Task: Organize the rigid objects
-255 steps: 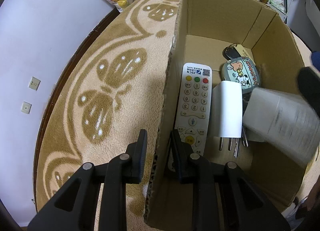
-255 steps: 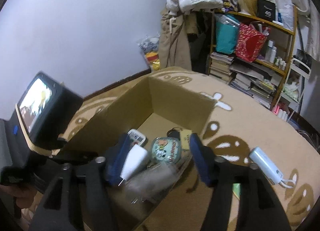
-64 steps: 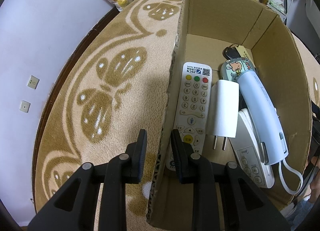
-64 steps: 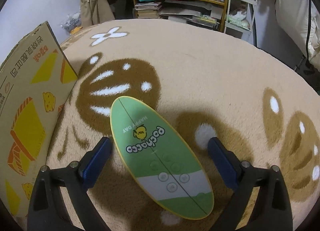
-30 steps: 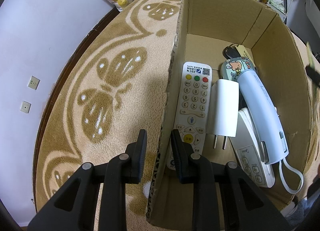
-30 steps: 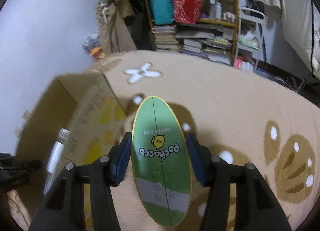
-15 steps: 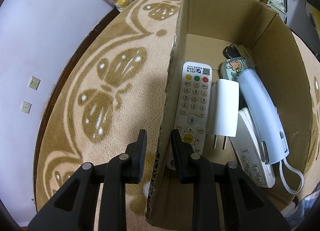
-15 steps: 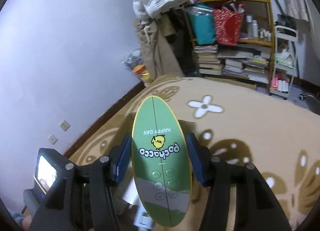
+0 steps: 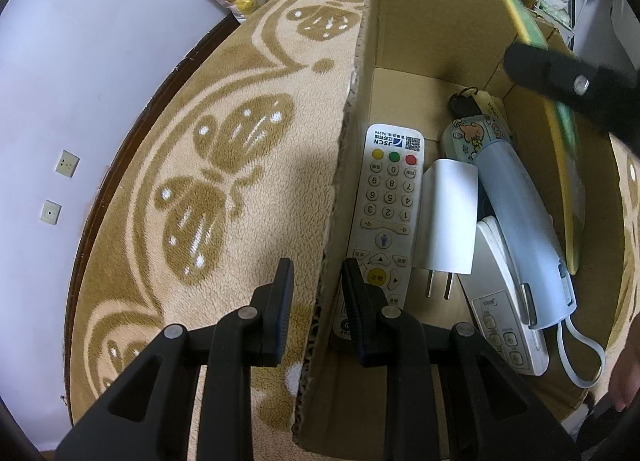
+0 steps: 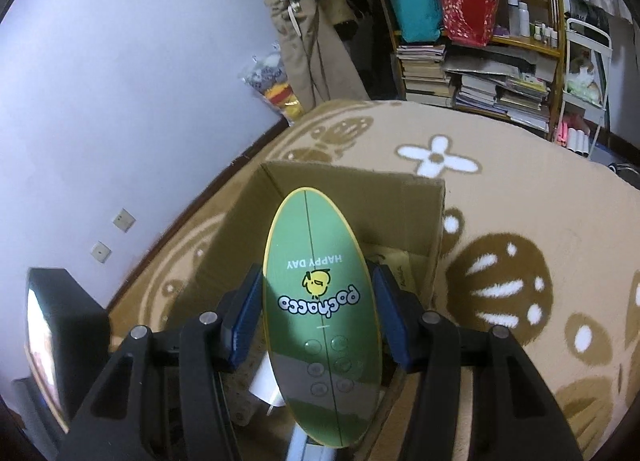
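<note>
left gripper (image 9: 316, 293): jaws pinch the near wall of the cardboard box (image 9: 432, 33)
right gripper (image 10: 318, 311): jaws clamp the green oval board (image 10: 320, 313), held above the box
box floor: white remote (image 9: 384, 221), charger (image 9: 450, 219), pale blue device (image 9: 520, 229)
beyond: butterfly rug (image 9: 224, 189)

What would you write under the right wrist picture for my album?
The right gripper holds a green board over the cardboard box on the rug.

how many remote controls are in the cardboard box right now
2: a white remote along the box's left wall, and a second remote at the near right, partly under the blue device. Others may be hidden.
</note>
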{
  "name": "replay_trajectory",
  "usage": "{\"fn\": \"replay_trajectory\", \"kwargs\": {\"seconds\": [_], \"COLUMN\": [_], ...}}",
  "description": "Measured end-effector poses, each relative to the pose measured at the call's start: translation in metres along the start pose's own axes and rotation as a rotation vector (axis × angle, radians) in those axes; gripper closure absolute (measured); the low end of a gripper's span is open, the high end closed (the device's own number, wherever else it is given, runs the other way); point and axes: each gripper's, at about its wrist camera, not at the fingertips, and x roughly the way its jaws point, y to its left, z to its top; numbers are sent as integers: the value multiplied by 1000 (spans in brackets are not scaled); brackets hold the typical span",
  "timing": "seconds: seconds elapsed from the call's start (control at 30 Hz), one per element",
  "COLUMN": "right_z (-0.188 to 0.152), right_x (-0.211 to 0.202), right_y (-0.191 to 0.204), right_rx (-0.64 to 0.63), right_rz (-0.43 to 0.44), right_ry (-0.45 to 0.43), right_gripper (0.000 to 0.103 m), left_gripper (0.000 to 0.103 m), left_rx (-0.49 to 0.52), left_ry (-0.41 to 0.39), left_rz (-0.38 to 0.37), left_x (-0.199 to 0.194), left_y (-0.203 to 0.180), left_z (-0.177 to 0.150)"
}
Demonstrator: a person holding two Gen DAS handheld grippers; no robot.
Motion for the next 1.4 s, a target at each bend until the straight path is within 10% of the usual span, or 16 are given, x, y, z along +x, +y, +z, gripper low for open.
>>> {"fn": "replay_trajectory", "kwargs": {"seconds": [0.47,1.17,1.4], "right_z": [-6,-32,-41], "right_x": [-14,-60,-71], "right_y": [5,-37,-44], "right_rx": [-68,10,-1], "right_rz": [-22,-144,-243], "right_ry": [18,-9,-18], "right_gripper": [43,14,2], "left_gripper": [78,78,48], "left_rx": [0,-26,-12], "left_ry": [-1,-49,-129], "left_rz": [9,3,-18], "left_x": [0,-24,-49], "left_y": [-2,-3,-8], "left_z": [0,-4,-7]}}
